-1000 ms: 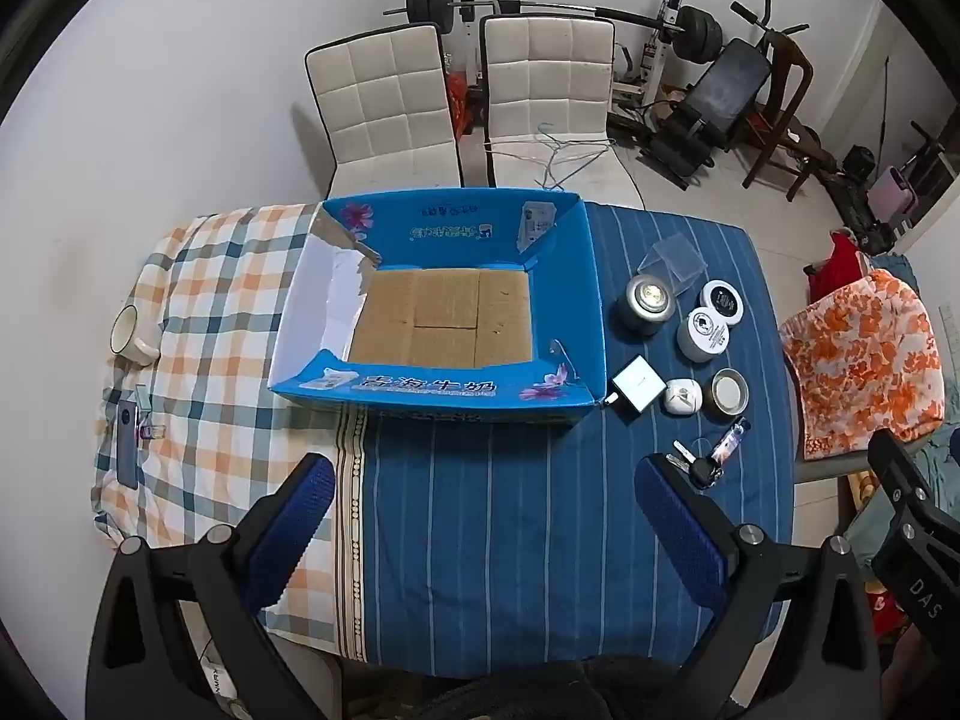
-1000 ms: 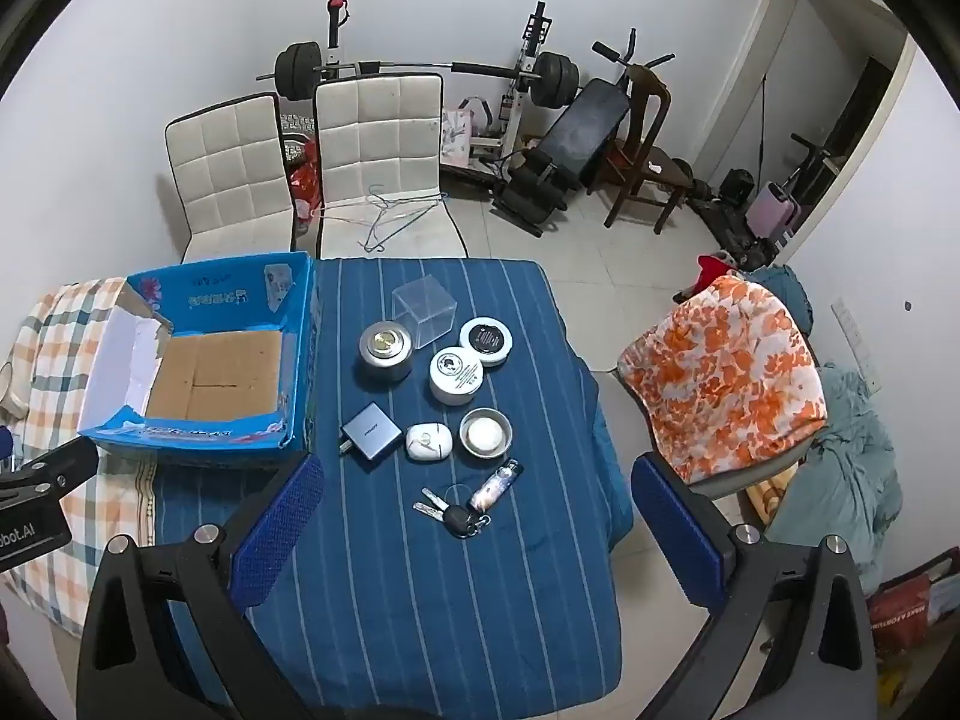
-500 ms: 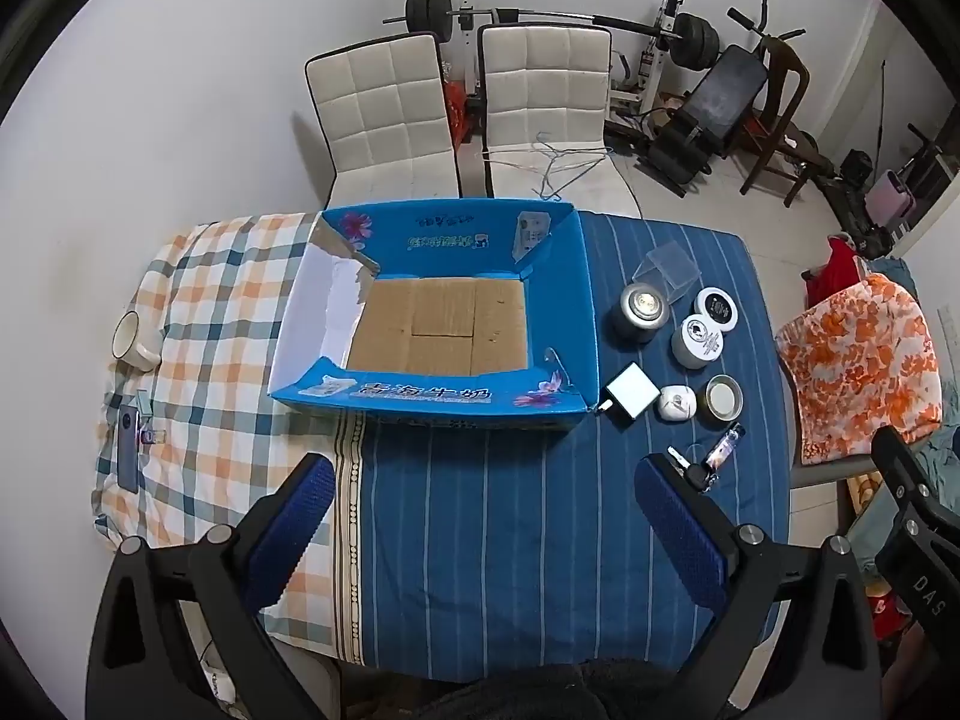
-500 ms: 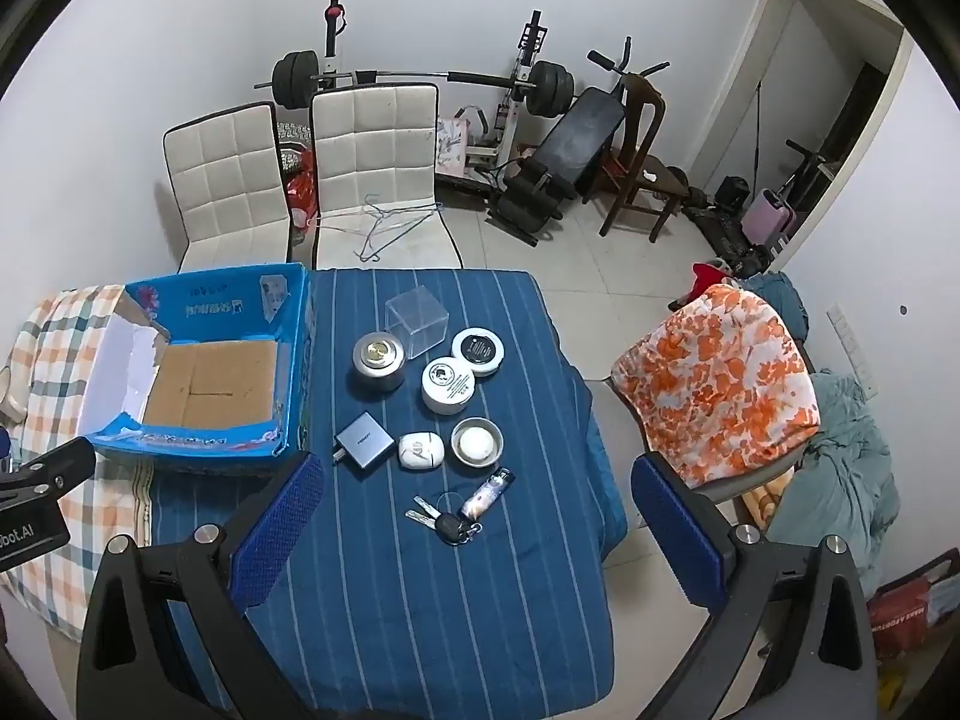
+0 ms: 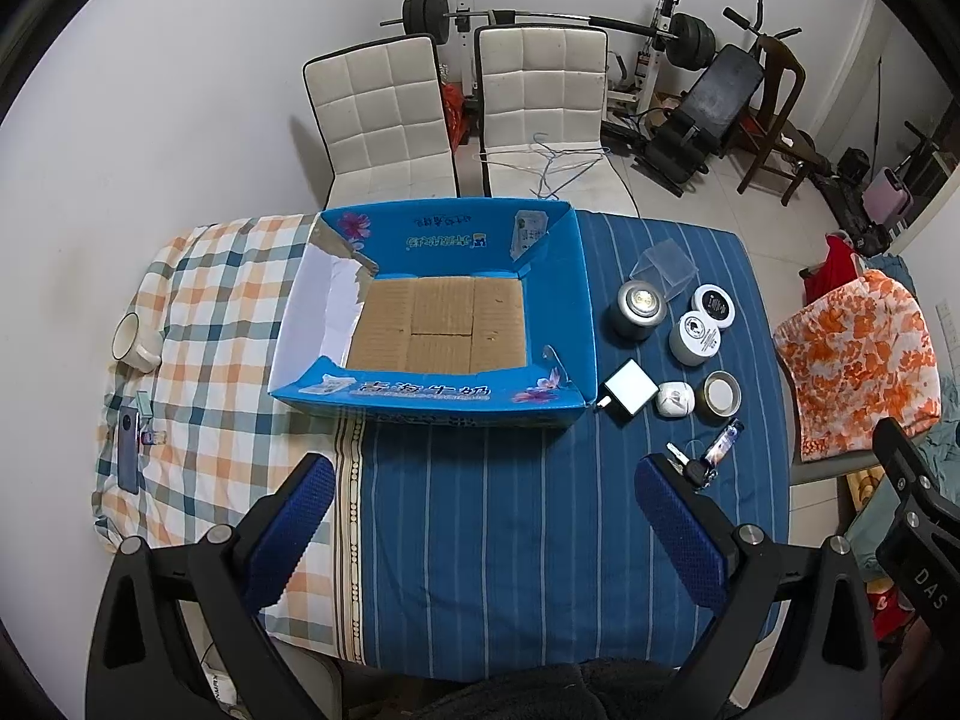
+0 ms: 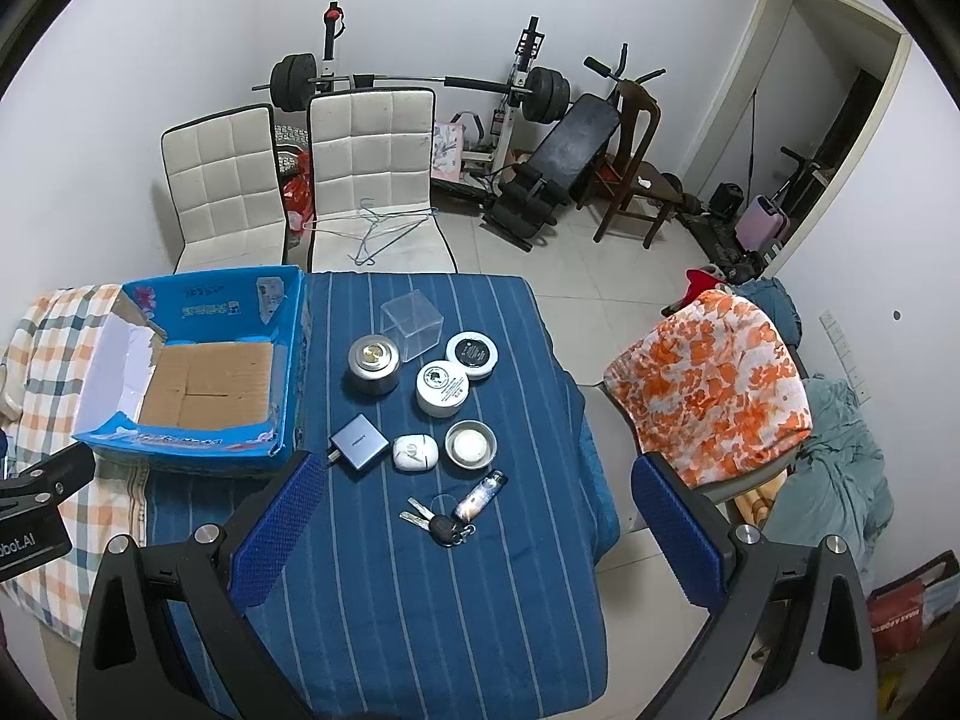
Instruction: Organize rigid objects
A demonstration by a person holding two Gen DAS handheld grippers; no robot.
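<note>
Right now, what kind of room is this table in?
Most likely a room in a home that serves as both dining space and home gym. A cloth-covered table has two white padded chairs behind it, and a barbell rack and weight bench stand against the far wall.

I am in a home room: a cloth-covered table (image 6: 456,600), two padded chairs (image 6: 372,168), and a barbell rack (image 6: 420,81) by the wall.

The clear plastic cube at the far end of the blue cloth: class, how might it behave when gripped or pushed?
The clear plastic cube looks hollow and thin-walled, so it is probably light and may flex or crack under hard squeezing. Its smooth faces could slip. It sits tilted, so a push may tip it.
</note>
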